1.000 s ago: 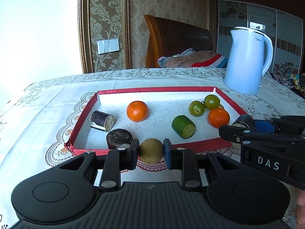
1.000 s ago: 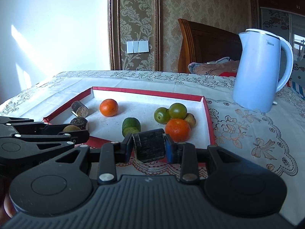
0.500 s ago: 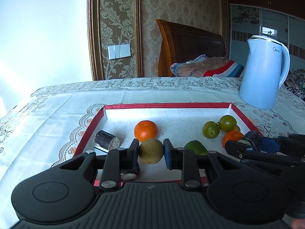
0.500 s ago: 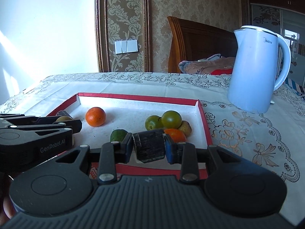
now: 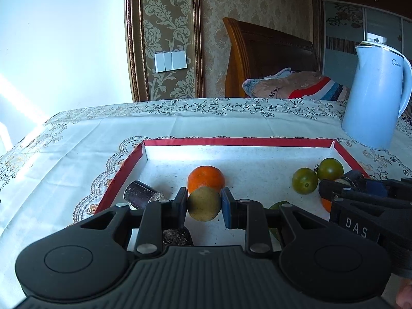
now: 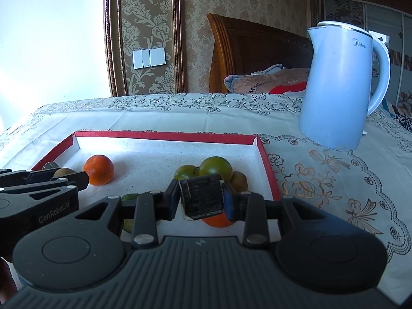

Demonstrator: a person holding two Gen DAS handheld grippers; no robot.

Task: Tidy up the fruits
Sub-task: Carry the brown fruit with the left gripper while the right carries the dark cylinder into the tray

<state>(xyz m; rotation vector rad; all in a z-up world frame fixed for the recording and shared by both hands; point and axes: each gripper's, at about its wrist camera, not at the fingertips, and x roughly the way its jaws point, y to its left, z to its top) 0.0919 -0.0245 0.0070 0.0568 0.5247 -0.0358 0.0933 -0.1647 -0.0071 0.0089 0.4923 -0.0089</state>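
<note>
Red-rimmed and shallow, the tray (image 5: 345,152) sat on a lace-patterned tabletop (image 5: 77,139), its white floor faintly speckled. The left gripper (image 5: 204,204) had its jaws closed on a round, matte brown fruit (image 5: 203,203), held over the tray's near left part, just in front of a glossy orange (image 5: 206,179). A dark cane stub (image 5: 140,195) lay on its side to the left. The right gripper (image 6: 201,198) had its jaws clamped on a dark, blocky cane piece (image 6: 202,197) with a pale cut edge, held over the tray's near right part. Behind it sat two smooth green tomatoes (image 6: 215,167) touching each other, and below it a second orange (image 6: 217,221) showed partly. A smooth pale-blue kettle (image 6: 337,87) stood on the far right, outside the tray.
</note>
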